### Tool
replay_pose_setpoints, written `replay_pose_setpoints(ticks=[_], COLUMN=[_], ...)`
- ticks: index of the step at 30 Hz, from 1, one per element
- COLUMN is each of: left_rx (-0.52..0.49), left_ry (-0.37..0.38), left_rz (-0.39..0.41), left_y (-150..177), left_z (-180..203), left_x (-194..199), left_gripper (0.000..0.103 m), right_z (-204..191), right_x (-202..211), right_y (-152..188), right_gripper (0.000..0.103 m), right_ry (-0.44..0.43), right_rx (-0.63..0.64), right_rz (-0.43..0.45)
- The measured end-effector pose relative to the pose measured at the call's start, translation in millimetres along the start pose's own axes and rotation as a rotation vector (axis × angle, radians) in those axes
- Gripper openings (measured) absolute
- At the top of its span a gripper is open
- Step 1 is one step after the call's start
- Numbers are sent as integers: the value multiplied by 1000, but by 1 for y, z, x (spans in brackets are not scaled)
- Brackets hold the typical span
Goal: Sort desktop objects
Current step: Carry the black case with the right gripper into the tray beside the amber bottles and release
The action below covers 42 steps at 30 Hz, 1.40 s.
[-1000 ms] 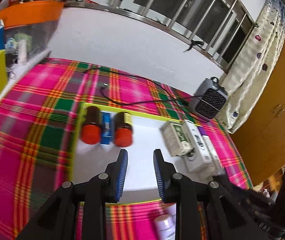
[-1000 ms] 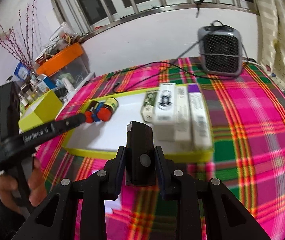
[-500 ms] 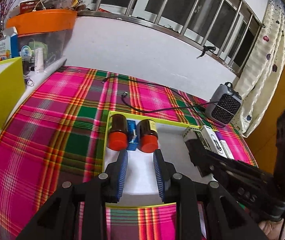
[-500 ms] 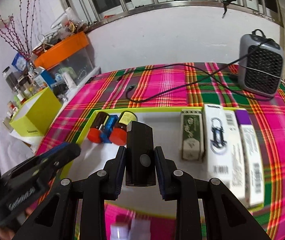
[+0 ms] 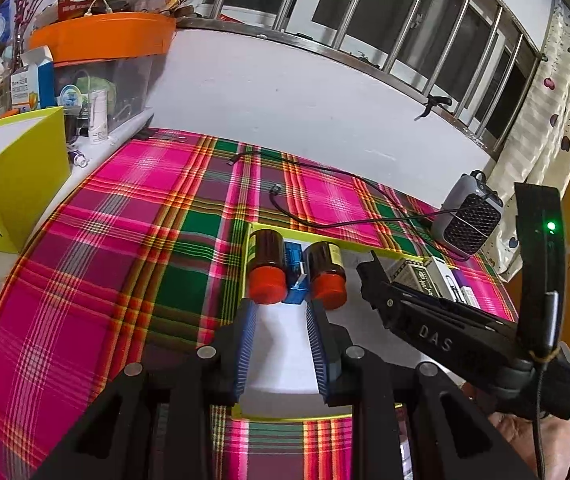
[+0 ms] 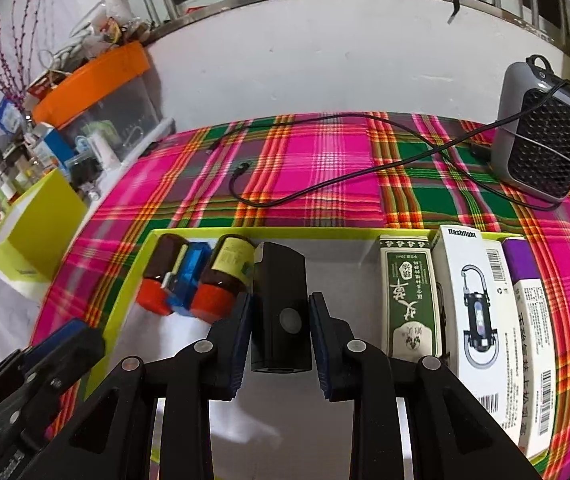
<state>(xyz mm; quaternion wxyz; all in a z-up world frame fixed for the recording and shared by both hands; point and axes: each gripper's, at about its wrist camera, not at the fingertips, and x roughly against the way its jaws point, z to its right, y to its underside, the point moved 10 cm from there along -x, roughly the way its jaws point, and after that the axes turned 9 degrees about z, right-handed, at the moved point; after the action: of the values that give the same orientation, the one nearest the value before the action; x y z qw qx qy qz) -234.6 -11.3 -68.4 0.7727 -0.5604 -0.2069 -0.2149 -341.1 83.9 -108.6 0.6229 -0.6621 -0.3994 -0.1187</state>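
Note:
A yellow-rimmed white tray (image 6: 285, 233) lies on the plaid cloth. At its left end lie two brown bottles with red caps (image 6: 165, 272) (image 6: 225, 276) and a blue box (image 6: 189, 276) between them. Three cartons (image 6: 409, 292) (image 6: 473, 304) (image 6: 533, 340) lie side by side at its right end. My right gripper (image 6: 281, 312) is shut on a black rectangular device (image 6: 281, 280), held over the tray right beside the right-hand bottle. My left gripper (image 5: 281, 320) is open and holds nothing, its tips just short of the bottles (image 5: 267, 264) (image 5: 325, 272) and the blue box (image 5: 297, 280).
A grey heater (image 6: 541, 148) stands at the back right with a black cable (image 6: 325, 188) trailing across the cloth. Beyond the left table edge are a yellow box (image 6: 37, 236) and an orange-lidded bin (image 6: 97, 80) amid clutter. A wall runs behind the table.
My right gripper has carried the black device forward over the tray to beside the bottles. My left gripper has shifted, so the bottles now lie straight ahead of its tips.

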Motion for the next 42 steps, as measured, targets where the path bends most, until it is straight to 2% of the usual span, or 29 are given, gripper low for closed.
replay_pose_setpoints(ticks=[7, 19, 24, 29, 38, 42], left_rx=[-10, -23, -29, -27, -22, -27], left_ry=[-26, -42, -44, -44, -45, -41], left_rz=[-8, 1, -2, -4, -9, -12], left_y=[4, 2, 3, 3, 5, 6], left_z=[-2, -4, -3, -4, -6, -4], left_x=[-2, 0, -1, -2, -3, -3], left_gripper=[26, 26, 26, 26, 26, 26], right_z=[2, -2, -1, -11, 0, -1], right_x=[-16, -7, -6, -6, -2, -9], right_y=[1, -1, 1, -2, -4, -5], right_gripper=[30, 30, 26, 25, 24, 25], right_ry=[8, -90, -98, -155, -128, -166], right_rx=[-28, -94, -95, -92, -136, -179], right_rz=[-28, -17, -24, -17, -4, -32])
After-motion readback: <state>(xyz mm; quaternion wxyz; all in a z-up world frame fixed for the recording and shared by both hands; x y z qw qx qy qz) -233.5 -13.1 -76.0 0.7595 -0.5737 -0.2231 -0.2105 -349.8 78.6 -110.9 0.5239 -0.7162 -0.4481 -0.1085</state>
